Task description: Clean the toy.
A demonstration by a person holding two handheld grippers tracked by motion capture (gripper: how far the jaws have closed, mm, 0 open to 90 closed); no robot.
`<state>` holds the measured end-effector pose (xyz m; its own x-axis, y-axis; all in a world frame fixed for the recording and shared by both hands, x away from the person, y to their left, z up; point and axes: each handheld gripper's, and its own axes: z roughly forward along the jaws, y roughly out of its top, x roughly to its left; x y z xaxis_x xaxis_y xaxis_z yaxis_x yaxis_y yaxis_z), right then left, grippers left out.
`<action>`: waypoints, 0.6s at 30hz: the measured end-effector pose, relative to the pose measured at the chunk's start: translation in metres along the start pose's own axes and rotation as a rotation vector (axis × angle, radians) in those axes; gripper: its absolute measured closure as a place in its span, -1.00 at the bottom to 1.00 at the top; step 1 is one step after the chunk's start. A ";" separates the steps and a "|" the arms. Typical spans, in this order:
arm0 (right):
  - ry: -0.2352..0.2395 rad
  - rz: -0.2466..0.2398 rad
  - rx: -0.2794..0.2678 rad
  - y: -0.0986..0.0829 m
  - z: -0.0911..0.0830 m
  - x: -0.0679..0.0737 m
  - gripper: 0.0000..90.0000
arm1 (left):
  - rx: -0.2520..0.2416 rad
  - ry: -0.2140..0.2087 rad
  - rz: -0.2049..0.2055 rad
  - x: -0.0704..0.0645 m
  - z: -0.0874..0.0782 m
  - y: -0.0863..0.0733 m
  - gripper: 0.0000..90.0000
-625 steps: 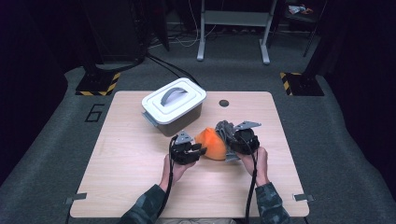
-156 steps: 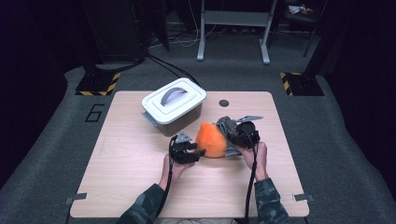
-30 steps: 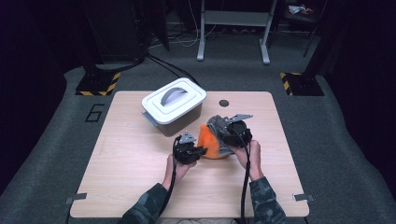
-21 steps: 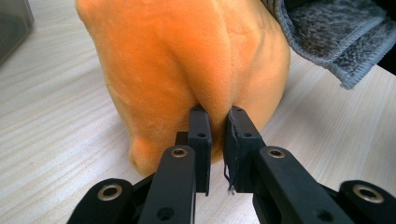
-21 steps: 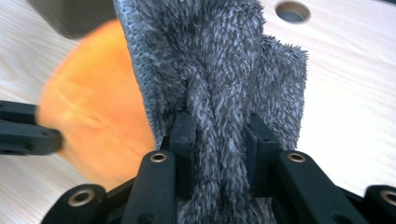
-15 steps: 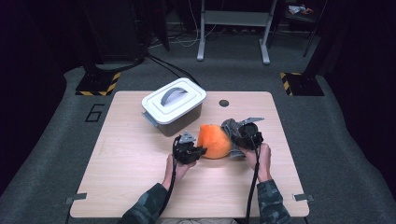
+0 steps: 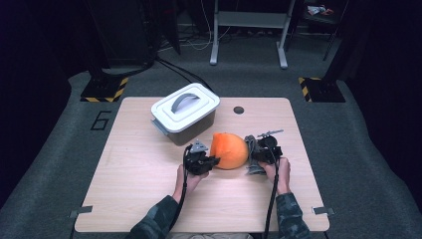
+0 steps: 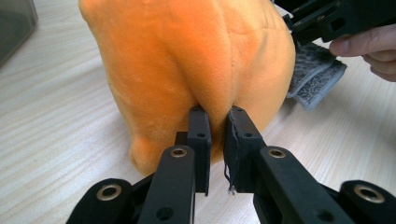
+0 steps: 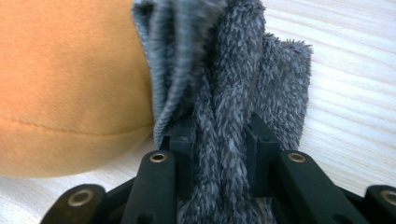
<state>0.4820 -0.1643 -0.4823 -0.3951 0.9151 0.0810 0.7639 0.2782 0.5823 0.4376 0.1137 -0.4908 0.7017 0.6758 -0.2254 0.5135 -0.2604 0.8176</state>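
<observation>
Left gripper [image 8: 215, 116]: jaws nearly together, pinching a fold of the orange plush [image 8: 187, 60], mid-table just in front of the lidded box [image 7: 185, 112]. Right gripper [image 9: 219, 140]: clamped on a bunch of grey cloth [image 9: 233, 70] touching the plush's right side. Best handling, by judgement: keep left pinch firm as anchor, draw cloth w/ right slowly and level, avoid yanking — thin fold may slip; keep both clear of box.
</observation>
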 end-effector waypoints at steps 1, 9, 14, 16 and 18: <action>-0.005 0.003 -0.005 0.000 -0.002 -0.001 0.53 | -0.001 0.003 -0.002 0.000 0.000 0.000 0.80; -0.007 -0.055 -0.155 0.012 -0.042 0.021 0.53 | -0.006 0.005 -0.010 0.001 0.000 -0.001 0.78; -0.009 -0.115 -0.133 0.018 -0.041 0.039 0.53 | -0.007 0.006 -0.012 0.003 -0.002 -0.001 0.74; 0.000 -0.098 -0.132 0.019 -0.038 0.037 0.53 | -0.006 0.008 -0.005 0.004 -0.003 -0.001 0.67; 0.000 -0.091 -0.132 0.019 -0.036 0.034 0.53 | -0.020 0.002 -0.012 0.005 -0.005 -0.001 0.58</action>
<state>0.4645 -0.1380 -0.4394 -0.4591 0.8881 0.0232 0.6513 0.3187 0.6887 0.4387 0.1208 -0.4899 0.6944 0.6803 -0.2344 0.5119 -0.2381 0.8254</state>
